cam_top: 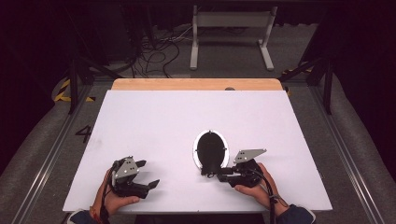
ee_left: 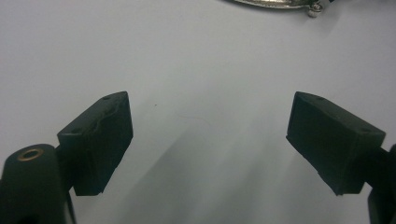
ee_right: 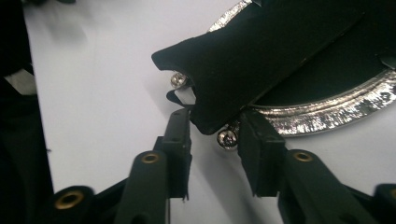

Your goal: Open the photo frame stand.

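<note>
My right gripper [cam_top: 215, 171] sits at the near edge of the white board [cam_top: 140, 116], pointing left toward the oval frame [cam_top: 211, 149]. This is a silver-rimmed oval lying back-up, with a black easel stand [ee_right: 261, 51] hinged across its black backing. In the right gripper view the pointed tip of that stand pokes down into the gap between my two jaws. The jaws stand part open to either side of it. The left pad looks to brush the tip; the right one stands a little off. I judge that no grip is made yet. A small ball foot [ee_right: 227, 139] of the frame sits just beside the right jaw.

The frame's long axis runs near to far, away from me and tilted slightly left. Its near end is the end at my right jaws. The stand tip lies straight ahead of them, so I judge the next move is a plain close.

My left gripper [cam_top: 147, 175] is further left, well apart from the frame. Its jaws are wide open with nothing between them. The frame's rim shows at the top edge of the left gripper view, so the right hand is clearly the nearer.
</note>
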Tool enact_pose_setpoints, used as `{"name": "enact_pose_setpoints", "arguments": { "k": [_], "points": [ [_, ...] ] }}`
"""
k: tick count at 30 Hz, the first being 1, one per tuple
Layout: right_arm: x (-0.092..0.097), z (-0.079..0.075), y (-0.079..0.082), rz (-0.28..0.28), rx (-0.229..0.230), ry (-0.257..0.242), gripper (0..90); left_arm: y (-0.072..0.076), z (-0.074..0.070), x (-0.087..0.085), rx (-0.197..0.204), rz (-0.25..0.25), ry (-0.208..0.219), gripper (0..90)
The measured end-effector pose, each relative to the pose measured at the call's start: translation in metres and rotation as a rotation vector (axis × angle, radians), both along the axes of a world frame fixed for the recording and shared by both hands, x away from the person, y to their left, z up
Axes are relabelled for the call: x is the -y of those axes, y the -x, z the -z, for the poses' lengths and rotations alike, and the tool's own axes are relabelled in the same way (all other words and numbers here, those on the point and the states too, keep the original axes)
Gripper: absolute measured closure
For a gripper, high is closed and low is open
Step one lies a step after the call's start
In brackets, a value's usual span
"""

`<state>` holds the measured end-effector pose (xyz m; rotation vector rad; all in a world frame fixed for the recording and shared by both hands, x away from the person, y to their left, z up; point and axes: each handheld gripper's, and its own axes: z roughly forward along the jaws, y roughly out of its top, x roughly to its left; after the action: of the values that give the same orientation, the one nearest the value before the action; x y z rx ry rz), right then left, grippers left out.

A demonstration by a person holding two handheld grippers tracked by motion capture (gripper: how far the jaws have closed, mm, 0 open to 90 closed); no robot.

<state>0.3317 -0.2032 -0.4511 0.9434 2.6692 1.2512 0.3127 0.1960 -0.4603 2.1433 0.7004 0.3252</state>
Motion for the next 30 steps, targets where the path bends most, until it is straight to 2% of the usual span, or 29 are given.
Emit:
{"name": "enact_pose_setpoints", "arguments": {
  "k": [2,5,7,9,12,15,17,19,21,22,23,25,27,30],
  "points": [
    [0.000,0.002,-0.005,0.006,-0.053,-0.036,56.7,0.000,0.000,0.001,-0.001,0.000,-0.003,14.9],
    [-0.001,0.005,-0.008,0.006,-0.092,-0.068,53.2,0.000,0.000,0.002,0.003,-0.001,-0.012,14.9],
    [0.002,0.008,-0.013,0.013,-0.153,-0.136,51.6,0.000,-0.002,0.000,0.016,-0.017,-0.020,14.9],
    [0.006,0.012,-0.018,0.037,-0.210,-0.205,52.8,-0.003,-0.003,-0.004,0.009,-0.035,0.003,15.1],
    [0.007,0.009,-0.020,0.052,-0.235,-0.242,54.0,-0.004,-0.003,-0.007,0.007,-0.045,0.004,15.1],
    [0.009,0.006,-0.021,0.087,-0.241,-0.272,58.3,-0.005,-0.003,-0.004,0.012,-0.042,-0.018,15.1],
    [0.009,0.007,-0.023,0.110,-0.274,-0.307,58.8,-0.006,-0.002,-0.001,0.016,-0.033,-0.024,16.0],
    [0.006,0.007,-0.023,0.139,-0.288,-0.308,59.4,-0.010,-0.002,0.001,0.016,-0.028,-0.032,16.2],
    [0.005,0.009,-0.023,0.175,-0.329,-0.325,58.5,-0.014,-0.001,0.003,0.009,-0.024,-0.030,16.3],
    [0.005,0.009,-0.023,0.175,-0.329,-0.325,58.5,-0.014,-0.001,0.003,0.009,-0.024,-0.030,16.3],
    [0.004,0.013,-0.026,0.205,-0.369,-0.339,57.0,-0.015,-0.001,0.004,0.004,-0.023,-0.031,16.3],
    [0.004,0.014,-0.027,0.223,-0.384,-0.353,59.0,-0.019,0.000,0.008,-0.001,-0.013,-0.031,16.3],
    [0.006,0.016,-0.031,0.233,-0.407,-0.399,58.2,-0.024,0.000,0.014,-0.002,0.005,-0.034,16.3],
    [0.005,0.017,-0.032,0.247,-0.411,-0.425,58.2,-0.028,0.000,0.021,-0.008,0.019,-0.028,16.4]
  ]
}}
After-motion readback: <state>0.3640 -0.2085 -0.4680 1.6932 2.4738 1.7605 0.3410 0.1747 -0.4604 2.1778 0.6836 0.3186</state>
